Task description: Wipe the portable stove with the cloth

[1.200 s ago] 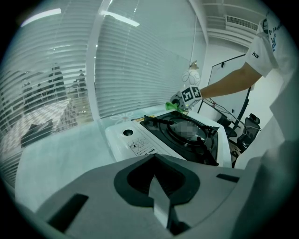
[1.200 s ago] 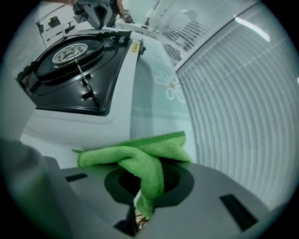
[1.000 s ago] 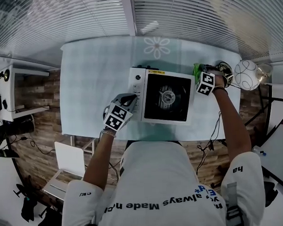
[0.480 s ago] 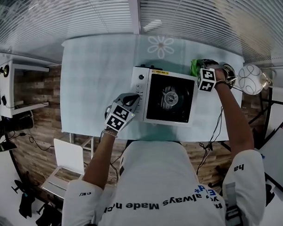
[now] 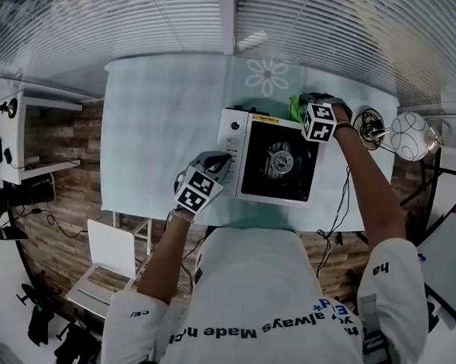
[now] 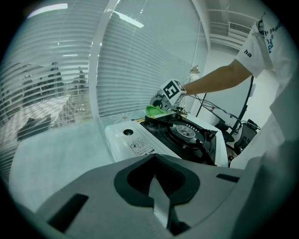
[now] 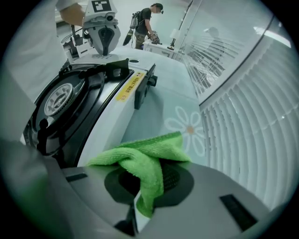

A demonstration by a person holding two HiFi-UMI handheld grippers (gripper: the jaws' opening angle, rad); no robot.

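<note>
Portable stove (image 5: pixel 276 159): white casing with a black top, sitting on a pale table (image 5: pixel 166 127) with its control panel toward the person's left and its round burner (image 5: pixel 281 161) uncovered. Cloth (image 7: pixel 145 161): green, bunched, being pinched between the closed jaws of the right gripper (image 5: pixel 304 108), one fold trailing down between them and the rest spilling forward. The cloth is sitting at the stove's far right corner, low against the white outer wall rather than on the black top. Whether it is actually pressing on the casing cannot be told. The placing suggests the wipe is being started, or carried, along the rim and side, where the cloth can run flat without snagging on the pan supports. Left gripper (image 5: pixel 226 161): jaws fully together, holding nothing, its tip lying at the near left edge of the casing beside the control panel. It is probably bracing the light stove so that sideways strokes from the other side are not sliding it across the table. A daisy print (image 5: pixel 267 75) is showing on the table beyond the stove. The black top is awaiting the cloth.
</note>
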